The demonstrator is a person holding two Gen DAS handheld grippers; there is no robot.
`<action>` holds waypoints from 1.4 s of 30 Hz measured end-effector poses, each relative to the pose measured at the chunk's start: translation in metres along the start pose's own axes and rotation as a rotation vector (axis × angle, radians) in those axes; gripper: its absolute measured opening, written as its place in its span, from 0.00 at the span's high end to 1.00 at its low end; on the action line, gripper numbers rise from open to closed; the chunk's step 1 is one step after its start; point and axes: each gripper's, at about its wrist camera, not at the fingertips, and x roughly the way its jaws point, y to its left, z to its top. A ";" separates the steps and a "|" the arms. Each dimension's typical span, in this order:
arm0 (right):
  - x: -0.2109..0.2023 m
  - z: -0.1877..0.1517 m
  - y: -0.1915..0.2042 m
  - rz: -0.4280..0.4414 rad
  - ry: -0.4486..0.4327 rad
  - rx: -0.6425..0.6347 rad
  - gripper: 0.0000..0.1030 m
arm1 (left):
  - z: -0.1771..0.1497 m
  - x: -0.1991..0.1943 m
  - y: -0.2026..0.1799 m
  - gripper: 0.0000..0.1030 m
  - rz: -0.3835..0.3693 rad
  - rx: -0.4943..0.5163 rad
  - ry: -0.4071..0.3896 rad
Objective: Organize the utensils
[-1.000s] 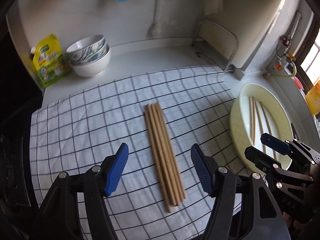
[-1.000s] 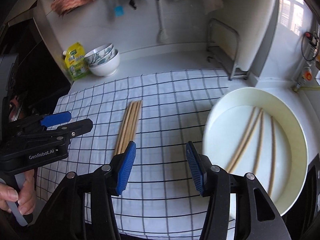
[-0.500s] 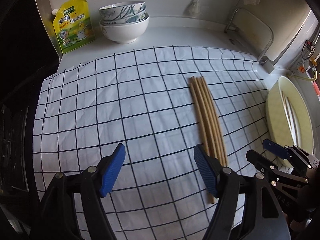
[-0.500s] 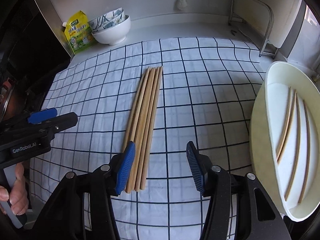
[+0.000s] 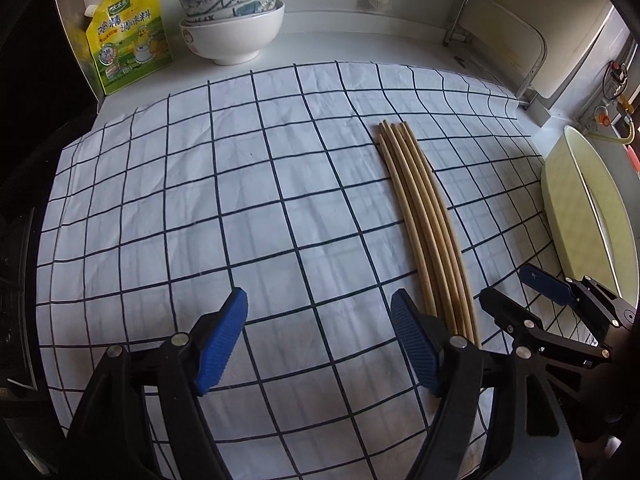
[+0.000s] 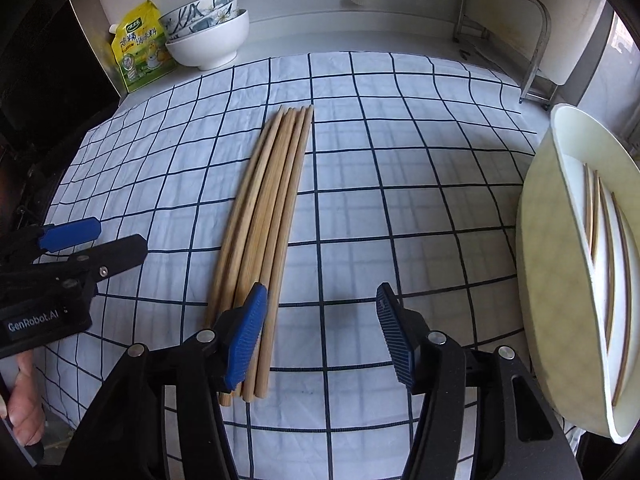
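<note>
Chopsticks (image 6: pixel 264 248) lie bundled on the checked cloth (image 6: pixel 400 200), three more wait in the basin (image 6: pixel 536 264), and both hand-held grippers, left (image 5: pixel 316 340) and right (image 6: pixel 320 332), gape apart, empty.

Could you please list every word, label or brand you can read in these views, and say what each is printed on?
"GenRobot.AI": white lettering on the body of the left hand-held gripper.
Yellow seasoning pouch: large Chinese characters, too distorted to read reliably; the small print is illegible.
Nothing else is readable.
</note>
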 end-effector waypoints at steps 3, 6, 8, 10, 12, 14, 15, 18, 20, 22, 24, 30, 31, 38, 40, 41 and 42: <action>0.006 0.000 0.003 -0.022 0.011 -0.011 0.47 | -0.002 0.004 0.000 0.29 -0.008 -0.004 0.005; 0.008 -0.001 0.002 -0.026 0.019 -0.012 0.47 | -0.004 0.005 -0.002 0.29 -0.010 -0.006 0.006; 0.010 -0.003 0.001 -0.026 0.028 -0.012 0.47 | -0.005 0.006 -0.001 0.29 -0.013 -0.009 0.006; 0.010 -0.004 0.001 -0.028 0.031 -0.013 0.47 | -0.005 0.007 -0.002 0.29 -0.017 -0.011 0.006; 0.011 -0.004 -0.001 -0.047 0.036 -0.017 0.47 | -0.005 0.007 -0.004 0.29 -0.020 -0.012 0.004; 0.011 -0.005 -0.005 -0.056 0.035 -0.004 0.47 | -0.005 0.008 -0.007 0.29 -0.024 -0.012 0.003; 0.011 -0.005 -0.007 -0.059 0.035 0.002 0.47 | -0.005 0.008 -0.009 0.29 -0.027 -0.010 0.003; 0.011 -0.006 -0.015 -0.072 0.032 0.017 0.47 | -0.006 0.009 -0.015 0.29 -0.036 -0.003 0.005; 0.011 -0.006 -0.021 -0.087 0.029 0.030 0.47 | -0.006 0.012 -0.019 0.29 -0.039 0.001 0.007; 0.010 -0.008 -0.026 -0.098 0.029 0.047 0.47 | -0.007 0.015 -0.025 0.29 -0.045 0.008 0.011; 0.009 -0.009 -0.030 -0.100 0.028 0.059 0.47 | -0.007 0.017 -0.029 0.29 -0.048 0.015 0.013; 0.001 -0.011 -0.033 -0.085 0.010 0.059 0.47 | -0.006 0.029 -0.039 0.29 -0.041 0.028 0.029; 0.000 -0.012 -0.033 -0.084 0.009 0.059 0.47 | -0.006 0.031 -0.040 0.29 -0.033 0.030 0.031; -0.002 -0.013 -0.035 -0.076 0.012 0.066 0.47 | -0.003 0.037 -0.045 0.29 0.010 0.032 0.031; -0.002 -0.013 -0.034 -0.073 0.010 0.062 0.47 | -0.003 0.038 -0.042 0.29 0.035 0.031 0.034; -0.002 -0.013 -0.035 -0.070 0.009 0.060 0.47 | -0.003 0.038 -0.040 0.29 0.044 0.029 0.035; -0.001 -0.012 -0.034 -0.069 0.008 0.058 0.47 | -0.004 0.037 -0.037 0.29 0.049 0.026 0.036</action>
